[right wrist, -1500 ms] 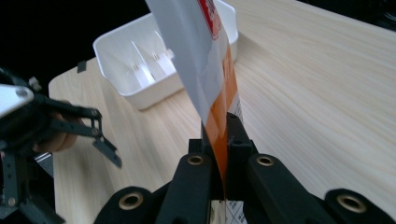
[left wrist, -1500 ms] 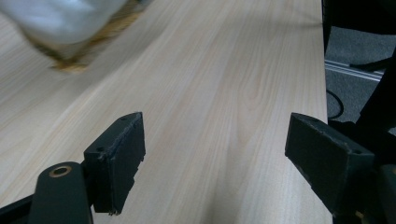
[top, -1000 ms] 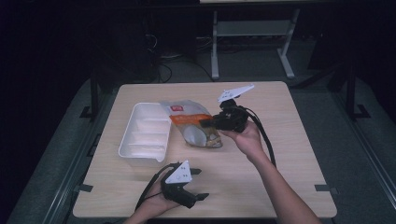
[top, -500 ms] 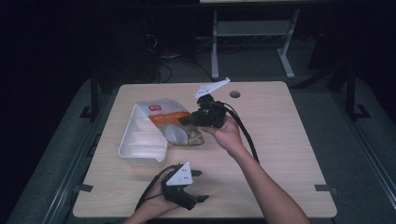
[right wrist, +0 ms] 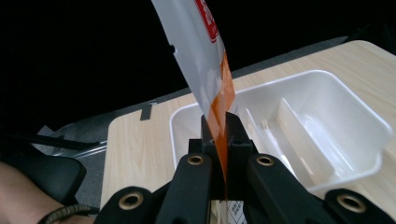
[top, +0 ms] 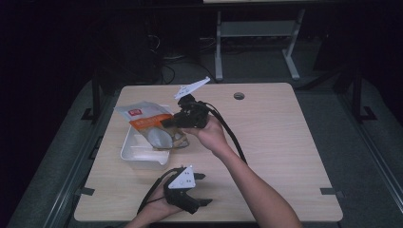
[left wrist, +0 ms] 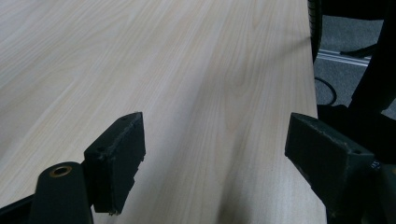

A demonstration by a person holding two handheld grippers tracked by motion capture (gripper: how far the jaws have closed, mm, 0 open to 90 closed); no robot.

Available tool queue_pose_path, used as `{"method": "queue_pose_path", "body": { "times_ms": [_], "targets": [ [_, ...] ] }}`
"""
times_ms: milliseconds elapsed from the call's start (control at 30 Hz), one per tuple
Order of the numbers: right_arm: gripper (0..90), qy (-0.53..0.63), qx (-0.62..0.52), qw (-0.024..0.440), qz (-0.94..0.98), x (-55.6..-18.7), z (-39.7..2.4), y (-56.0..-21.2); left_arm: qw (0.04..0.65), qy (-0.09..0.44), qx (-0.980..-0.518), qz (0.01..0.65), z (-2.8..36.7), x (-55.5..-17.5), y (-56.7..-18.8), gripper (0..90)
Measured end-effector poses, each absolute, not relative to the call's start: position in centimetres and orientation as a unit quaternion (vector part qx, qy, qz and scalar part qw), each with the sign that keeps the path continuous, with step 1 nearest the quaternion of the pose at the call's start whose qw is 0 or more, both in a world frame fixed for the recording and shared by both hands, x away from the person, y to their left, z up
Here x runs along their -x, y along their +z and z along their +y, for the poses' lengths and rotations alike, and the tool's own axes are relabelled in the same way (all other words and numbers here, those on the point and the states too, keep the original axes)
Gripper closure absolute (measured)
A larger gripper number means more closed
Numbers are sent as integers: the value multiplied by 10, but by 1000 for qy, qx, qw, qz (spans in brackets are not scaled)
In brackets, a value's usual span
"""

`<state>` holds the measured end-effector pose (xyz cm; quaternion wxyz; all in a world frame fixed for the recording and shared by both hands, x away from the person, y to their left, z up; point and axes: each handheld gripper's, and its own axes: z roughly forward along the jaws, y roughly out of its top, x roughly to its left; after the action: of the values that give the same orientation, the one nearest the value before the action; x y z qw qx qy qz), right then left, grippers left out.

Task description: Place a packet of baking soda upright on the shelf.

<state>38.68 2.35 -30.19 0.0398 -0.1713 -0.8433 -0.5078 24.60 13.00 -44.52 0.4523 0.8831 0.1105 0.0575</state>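
High view: my right gripper (top: 167, 122) carries the snack pouch (top: 151, 124) above the white divided tray (top: 142, 153), presumably to drop it in; my forearm reaches in diagonally, wrist raised. My left gripper (top: 202, 189) rests low near the table (top: 285, 142) edge.

Left gripper view: jaws wide apart, nothing between them, parked out of the way.

Right gripper view: jaws clamped on the pouch's edge so it hangs clear over the tray's compartments.
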Motion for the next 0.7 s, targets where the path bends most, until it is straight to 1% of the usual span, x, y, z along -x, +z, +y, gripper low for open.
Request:
{"method": "queue_pose_path", "body": {
  "times_ms": [367,700],
  "targets": [
    [899,-502,154,58,-849,-391,56,-307,448,59,-886,108,131,-246,-446,198],
    [899,-494,148,82,-853,-399,84,-324,451,59,-884,106,132,-246,-446,198]
  ]
}}
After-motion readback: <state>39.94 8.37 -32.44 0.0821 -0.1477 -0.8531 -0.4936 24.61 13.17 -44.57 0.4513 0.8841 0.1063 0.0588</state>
